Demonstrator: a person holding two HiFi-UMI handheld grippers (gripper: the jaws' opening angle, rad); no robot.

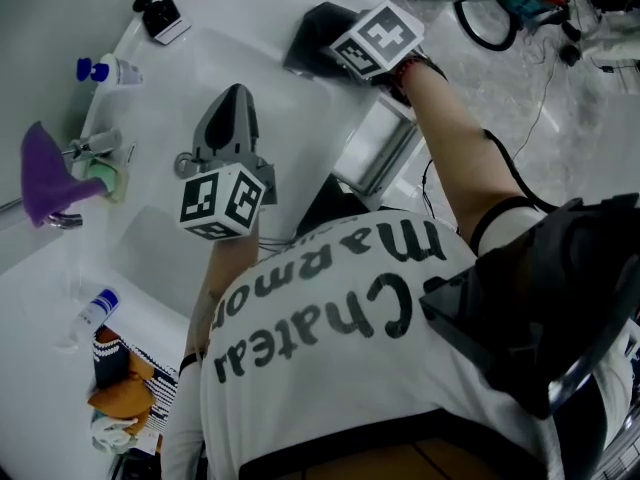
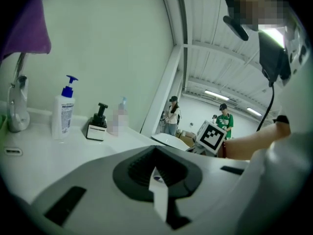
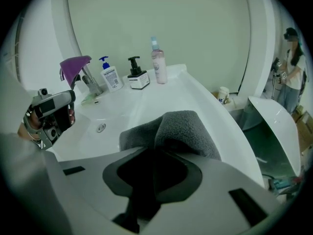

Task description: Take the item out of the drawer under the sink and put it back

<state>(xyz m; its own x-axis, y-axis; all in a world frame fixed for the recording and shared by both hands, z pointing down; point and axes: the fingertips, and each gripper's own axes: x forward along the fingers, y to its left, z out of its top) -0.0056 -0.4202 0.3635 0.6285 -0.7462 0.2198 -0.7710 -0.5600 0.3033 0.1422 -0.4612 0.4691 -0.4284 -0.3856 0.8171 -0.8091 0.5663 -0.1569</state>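
While the right gripper [image 3: 152,176] pinches a raised fold of the grey towel [image 1: 318,30], we see that towel lying on the rim of the white sink counter [image 1: 250,28], at twelve o'clock in the head view. Our left gripper [image 2: 157,180] hovers over the basin [image 1: 160,238], at seven o'clock from the towel, its jaws pressed together on nothing. A purple cloth [image 1: 45,173] drapes the faucet [image 1: 95,146] at nine o'clock.

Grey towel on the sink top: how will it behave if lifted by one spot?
The grey towel is probably floppy: it lies humped in soft folds, so it should drape rather than hold shape. Its fleecy surface suggests it is light, grippy and not fragile. It is unlikely to roll.
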